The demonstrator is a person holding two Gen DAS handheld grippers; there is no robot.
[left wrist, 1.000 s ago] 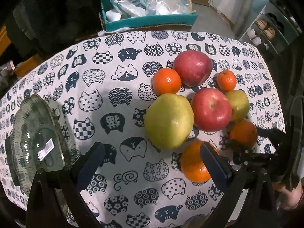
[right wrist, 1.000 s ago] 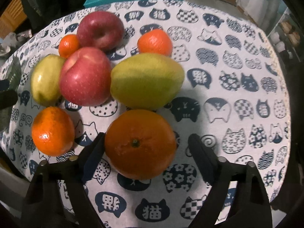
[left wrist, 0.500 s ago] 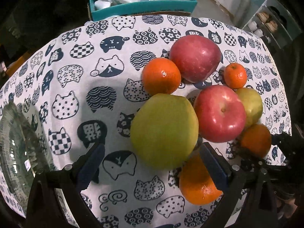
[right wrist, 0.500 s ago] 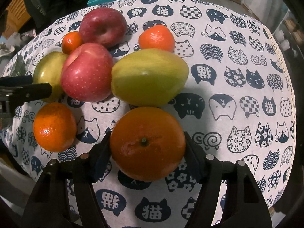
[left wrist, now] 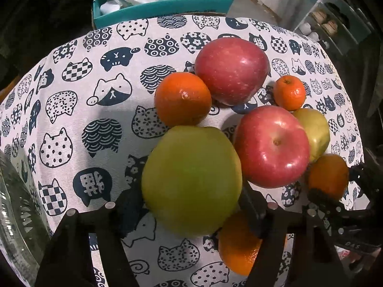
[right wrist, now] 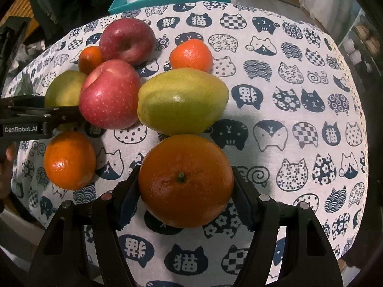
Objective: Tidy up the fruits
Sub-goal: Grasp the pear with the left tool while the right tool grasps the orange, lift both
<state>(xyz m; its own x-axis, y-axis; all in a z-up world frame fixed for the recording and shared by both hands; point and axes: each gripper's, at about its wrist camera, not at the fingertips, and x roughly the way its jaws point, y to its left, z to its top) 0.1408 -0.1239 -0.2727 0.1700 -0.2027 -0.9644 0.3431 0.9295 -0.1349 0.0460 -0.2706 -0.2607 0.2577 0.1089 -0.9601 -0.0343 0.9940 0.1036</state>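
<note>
Gripping first fruits; nothing sorted yet.
Left gripper (left wrist: 191,205) brackets the large green fruit (left wrist: 191,179), contact unclear; right gripper (right wrist: 185,186) clamps the big orange (right wrist: 185,180); glass dish (left wrist: 14,205) looks empty.

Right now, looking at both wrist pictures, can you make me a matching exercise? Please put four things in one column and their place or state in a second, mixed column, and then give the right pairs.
Things:
1. big green fruit
2. big orange
3. glass plate
4. teal box

Places or states:
A. beyond the far edge of the table
B. between the left gripper's fingers
C. at the left edge of the left wrist view
D. between the right gripper's fingers

Pairs: 1-B, 2-D, 3-C, 4-A
</note>
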